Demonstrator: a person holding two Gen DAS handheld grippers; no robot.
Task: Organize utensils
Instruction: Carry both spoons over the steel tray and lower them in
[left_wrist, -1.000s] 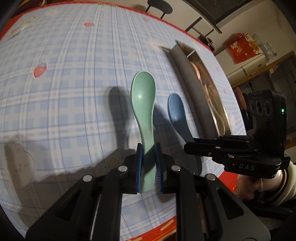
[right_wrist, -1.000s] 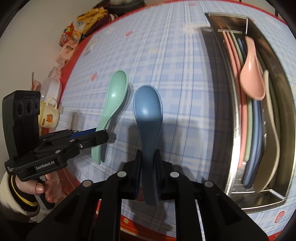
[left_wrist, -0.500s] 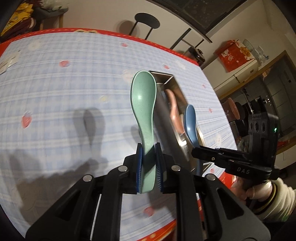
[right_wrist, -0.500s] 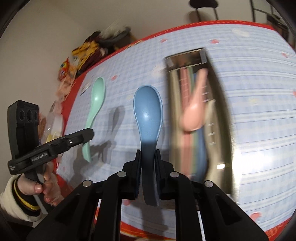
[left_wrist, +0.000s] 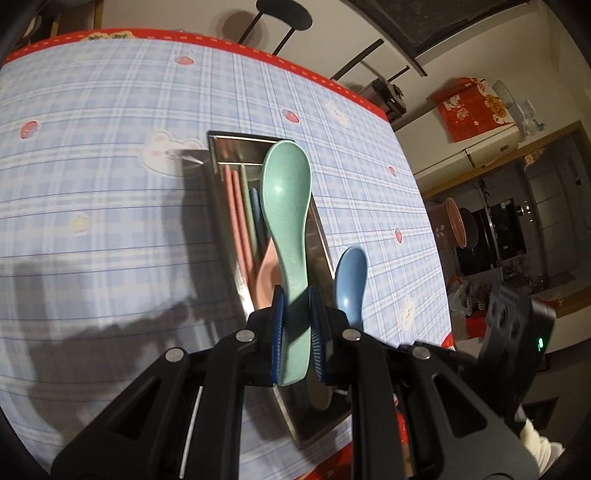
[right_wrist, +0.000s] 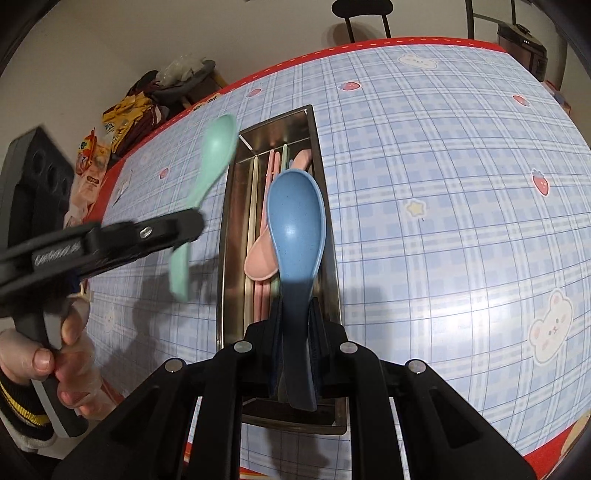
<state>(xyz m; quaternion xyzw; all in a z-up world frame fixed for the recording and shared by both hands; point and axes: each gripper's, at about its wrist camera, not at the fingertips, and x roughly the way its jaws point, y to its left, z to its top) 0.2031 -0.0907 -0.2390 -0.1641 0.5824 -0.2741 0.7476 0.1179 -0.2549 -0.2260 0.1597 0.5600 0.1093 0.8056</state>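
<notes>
- The left gripper has its jaws clenched on the handle of a pale green spoon, speckled and matte, bowl pointing away, held in the air over the steel tray.
- The right gripper has its jaws clamped on a blue spoon of the same shape, its bowl face up above the tray.
- The tray is long and narrow and lies on the table. Inside it are a pink spoon and several long thin pieces in pink, cream, green and blue lying lengthwise.
- What those thin pieces are I cannot tell; the held spoons and the jaws cover much of them, and the tray's near end is hidden behind the grippers.
- In the right view the green spoon and the left gripper are blurred, to the left of the tray; a gloved hand grips its handle.
- In the left view only the bowl and neck of the blue spoon show, just right of the tray.
- The table has a blue plaid cloth with strawberries and bears and a red border.
- Snack packets sit beyond the table's far left edge, and a stool stands behind the table.
</notes>
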